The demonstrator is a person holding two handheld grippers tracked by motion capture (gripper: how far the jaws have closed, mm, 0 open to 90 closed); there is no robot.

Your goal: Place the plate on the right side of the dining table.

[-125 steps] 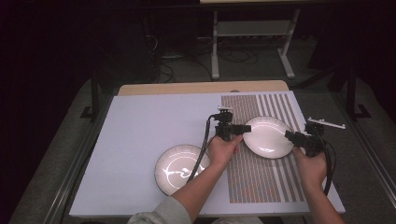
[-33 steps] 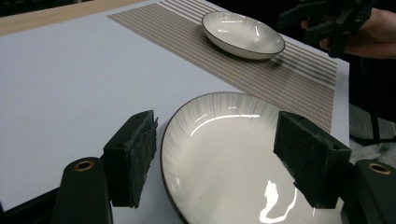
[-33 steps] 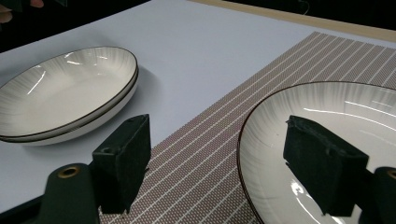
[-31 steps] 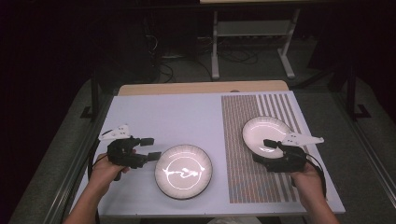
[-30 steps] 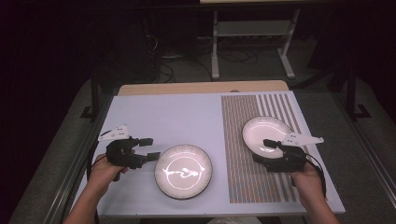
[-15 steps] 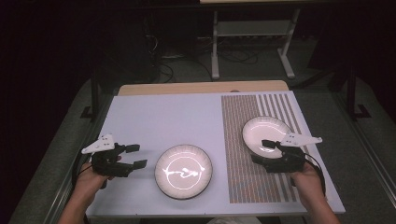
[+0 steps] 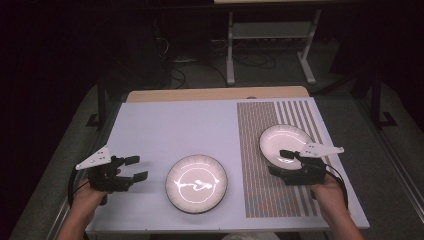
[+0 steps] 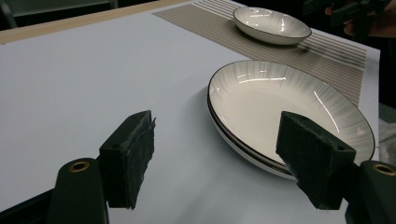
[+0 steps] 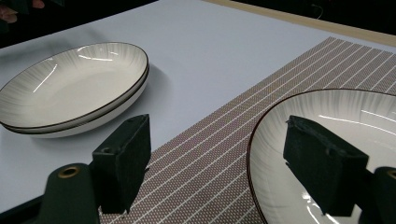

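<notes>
Plate stack [image 7: 196, 183]: near centre of table [image 7: 165, 125]. Single plate [image 7: 286, 145]: right, on striped mat [image 7: 272, 187]. Left gripper [image 7: 132, 168]: jaws apart, empty, left of stack. Right gripper [image 7: 278, 163]: jaws apart, astride single plate's near rim

black claws [image 7: 131, 168] with foam pads, grey three-cornered plates.

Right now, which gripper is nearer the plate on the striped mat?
Right. The right gripper has its open jaws straddling the plate's near rim; the left gripper is far across the table.
</notes>
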